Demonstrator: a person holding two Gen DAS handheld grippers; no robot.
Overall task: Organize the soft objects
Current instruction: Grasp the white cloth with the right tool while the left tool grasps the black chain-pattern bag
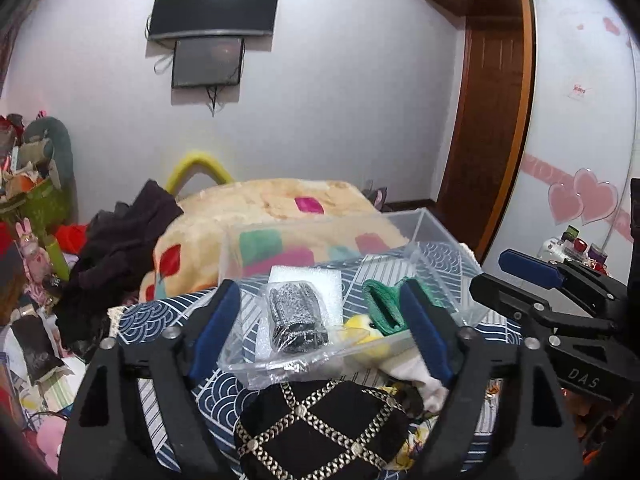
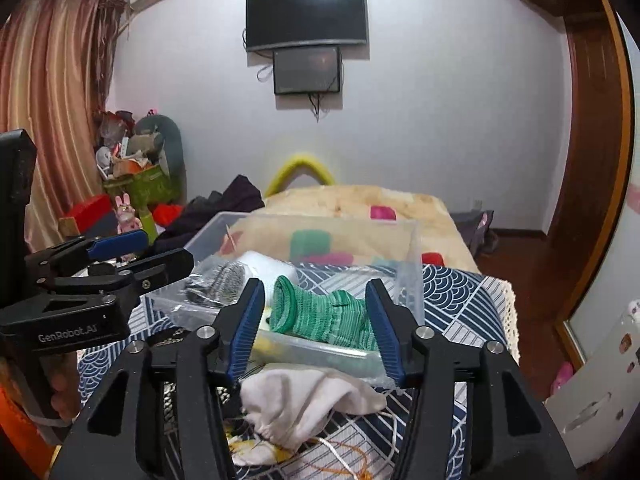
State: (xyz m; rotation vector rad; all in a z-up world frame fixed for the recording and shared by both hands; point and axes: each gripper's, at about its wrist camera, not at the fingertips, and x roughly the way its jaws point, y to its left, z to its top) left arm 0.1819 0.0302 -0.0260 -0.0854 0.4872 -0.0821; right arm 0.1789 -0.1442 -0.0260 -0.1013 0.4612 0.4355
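Clear plastic box (image 1: 424, 232): it sits on the blue-and-white patterned cloth (image 1: 160, 316) ahead of both my grippers, its open top facing up.
Green sock (image 2: 320, 316): I see it lying inside the box, toward the right and near wall, cuff pointing left.
Grey sparkly item (image 1: 296, 320): wrapped in a clear bag, it rests in the left part of the box, partly on a white foam pad (image 1: 306, 280).
Yellow soft thing (image 1: 366, 334): it is low against the box's near wall, between the grey item and the green sock; I cannot tell what it is.
White sock (image 2: 304, 400): crumpled on the cloth just outside the box's near wall, close under my right gripper.
Black cap (image 1: 320, 428): black with a gold lattice pattern, it lies on the cloth nearest my left gripper.
Left gripper (image 1: 320, 320): its blue pads are spread wide with nothing between them, hovering above the cap and the box's near left part.
Right gripper (image 2: 316, 324): jaws are wide apart and hold nothing, framing the green sock from above the white sock.
Background: a beige blanket (image 1: 260, 208) with coloured patches lies beyond the box, and a dark screen (image 2: 306, 16) hangs on the far wall.
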